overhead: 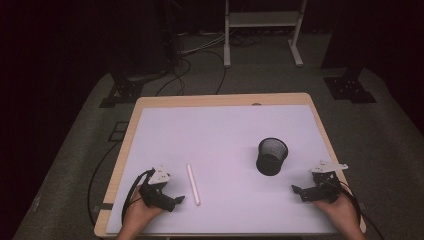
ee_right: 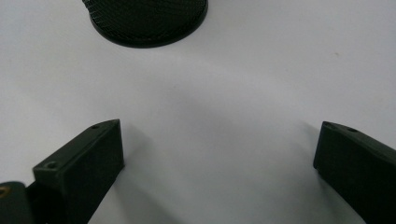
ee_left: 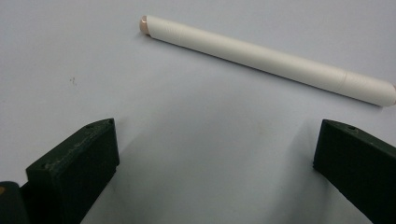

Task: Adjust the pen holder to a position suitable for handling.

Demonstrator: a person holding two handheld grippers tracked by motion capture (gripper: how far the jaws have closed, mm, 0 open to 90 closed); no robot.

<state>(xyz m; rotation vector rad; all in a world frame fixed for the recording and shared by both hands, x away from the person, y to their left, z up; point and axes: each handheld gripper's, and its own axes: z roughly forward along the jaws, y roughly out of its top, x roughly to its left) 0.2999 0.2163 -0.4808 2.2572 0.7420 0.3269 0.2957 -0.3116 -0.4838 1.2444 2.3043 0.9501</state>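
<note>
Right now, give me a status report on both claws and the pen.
Left claw open, empty. Right claw open, empty. White cylindrical pen flat on table, untouched, beside left claw. Black mesh cup upright, nothing between.

- From my high view the desk [overhead: 220,150] is evenly lit; the room around it sinks into darkness.
- Soft, faint shadows.
- My gripper views look sharp, with dim corners.

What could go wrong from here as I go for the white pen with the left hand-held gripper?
The white pen is round and lies flat on the smooth mat; a jaw nudge may roll it away from the open left hand-held gripper. The mesh cup looks light and stands free, so it could tip.
</note>
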